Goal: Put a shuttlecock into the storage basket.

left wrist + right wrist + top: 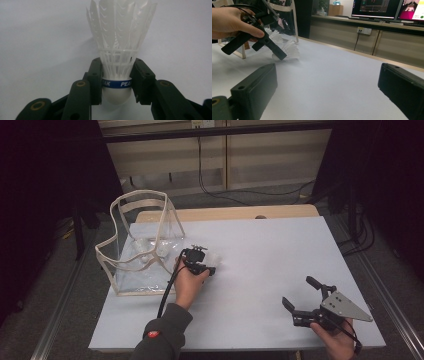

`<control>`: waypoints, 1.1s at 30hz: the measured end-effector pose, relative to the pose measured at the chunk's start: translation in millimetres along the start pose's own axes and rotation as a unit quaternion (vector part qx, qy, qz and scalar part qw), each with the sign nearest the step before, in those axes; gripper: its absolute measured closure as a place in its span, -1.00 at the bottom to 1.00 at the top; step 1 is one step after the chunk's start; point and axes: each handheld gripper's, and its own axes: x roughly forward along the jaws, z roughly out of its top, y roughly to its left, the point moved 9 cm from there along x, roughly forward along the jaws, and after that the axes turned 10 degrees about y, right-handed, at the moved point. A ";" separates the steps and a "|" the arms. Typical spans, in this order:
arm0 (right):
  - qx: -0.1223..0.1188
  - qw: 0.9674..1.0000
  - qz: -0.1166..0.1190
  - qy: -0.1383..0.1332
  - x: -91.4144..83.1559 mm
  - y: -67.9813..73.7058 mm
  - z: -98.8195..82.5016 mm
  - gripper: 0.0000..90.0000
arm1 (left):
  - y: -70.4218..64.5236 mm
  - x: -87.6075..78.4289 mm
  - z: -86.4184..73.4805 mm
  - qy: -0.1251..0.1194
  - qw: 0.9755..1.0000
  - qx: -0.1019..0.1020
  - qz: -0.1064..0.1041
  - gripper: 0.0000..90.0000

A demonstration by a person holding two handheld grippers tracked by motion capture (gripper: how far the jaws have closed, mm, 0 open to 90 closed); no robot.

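The table (280, 265) has a pale grey-white top with a strip of light wood showing along its far edge. At its far left stands a clear plastic bag (142, 247) with cream trim, its base resting on the top and reaching to the left edge. Just right of the bag, left of the middle, a white shuttlecock (117, 50) lies on the surface. The right half and the near edge are bare tabletop.
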 end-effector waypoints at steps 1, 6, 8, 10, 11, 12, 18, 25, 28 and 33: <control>0.000 1.000 0.000 0.000 0.1 -0.1 -0.1 -0.95 | -0.1 -1.2 0.2 -0.001 1.000 -0.005 -0.003 0.43; 0.000 1.000 0.001 0.000 0.1 0.5 0.1 -0.95 | -2.4 -8.2 0.6 0.005 1.000 -0.010 -0.017 0.44; -0.001 1.000 0.001 0.000 0.4 0.7 0.4 -0.95 | -5.1 -11.4 1.6 0.008 1.000 -0.005 -0.023 0.44; -0.001 1.000 0.001 0.000 0.3 0.6 0.3 -0.95 | -8.1 -14.8 3.1 0.010 1.000 -0.003 -0.026 0.44; -0.003 1.000 0.000 0.000 0.3 0.5 0.4 -0.95 | -9.7 -16.6 4.4 0.008 1.000 -0.002 -0.028 0.44; -0.002 1.000 0.001 0.000 0.2 0.6 0.4 -0.95 | -11.4 -18.1 5.4 0.008 0.999 -0.001 -0.032 0.44; -0.001 1.000 0.000 -0.001 -0.3 0.3 0.8 -0.95 | -21.7 -29.6 10.6 0.009 0.999 0.003 -0.053 0.44; 0.001 1.000 0.000 -0.001 -0.7 0.3 1.1 -0.95 | -28.5 -46.8 18.9 0.008 0.998 0.010 -0.067 0.44; 0.001 1.000 0.001 -0.002 -0.4 0.2 1.1 -0.95 | -28.7 -53.8 20.7 0.013 0.998 0.017 -0.067 0.44; 0.001 1.000 0.002 -0.002 -0.4 0.8 1.5 -0.95 | -30.7 -61.8 22.4 0.014 0.997 0.015 -0.076 0.44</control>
